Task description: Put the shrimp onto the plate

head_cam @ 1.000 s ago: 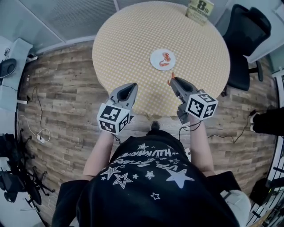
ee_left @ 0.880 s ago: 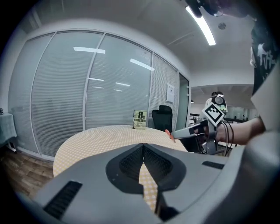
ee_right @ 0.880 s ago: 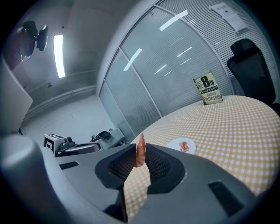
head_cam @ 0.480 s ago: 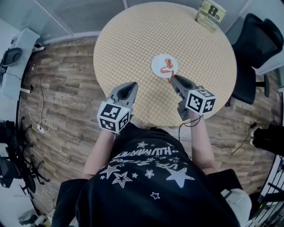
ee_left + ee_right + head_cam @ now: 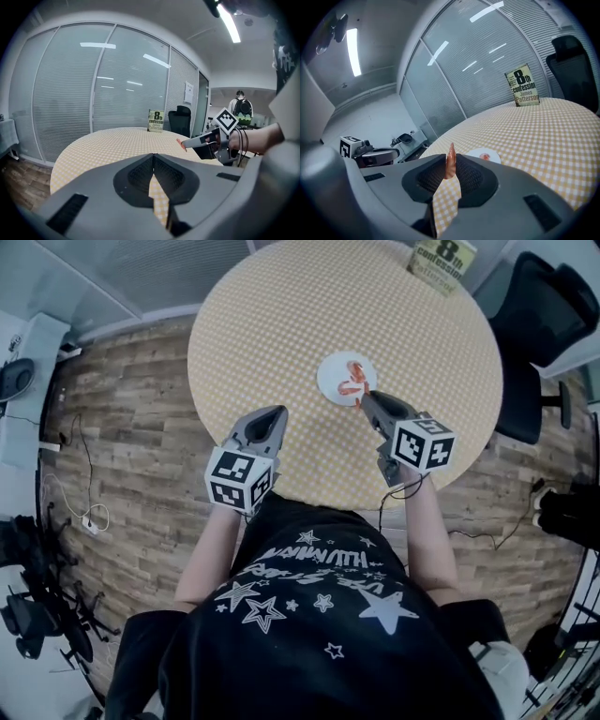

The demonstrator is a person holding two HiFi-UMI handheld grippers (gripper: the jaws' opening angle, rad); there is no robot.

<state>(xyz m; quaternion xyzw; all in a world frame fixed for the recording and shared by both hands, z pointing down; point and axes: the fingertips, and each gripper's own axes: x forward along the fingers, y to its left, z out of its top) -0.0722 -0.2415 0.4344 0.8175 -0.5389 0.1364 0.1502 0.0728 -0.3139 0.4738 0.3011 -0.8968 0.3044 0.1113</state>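
Right gripper [image 5: 364, 399] clamped on one shrimp [image 5: 450, 161], its tip at the near rim of the plate [image 5: 328, 382]; left gripper [image 5: 270, 416] closed on nothing, low over the table [image 5: 281, 324]. I'd carry forward past the rim, lower close, then part the jaws; releasing here risks the cloth.

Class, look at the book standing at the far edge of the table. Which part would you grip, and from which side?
Probably the top edge of the book, coming down from above, with one jaw on the front cover and one on the back. It stands upright and is broad but thin, so the jaws could likely span only its thickness.
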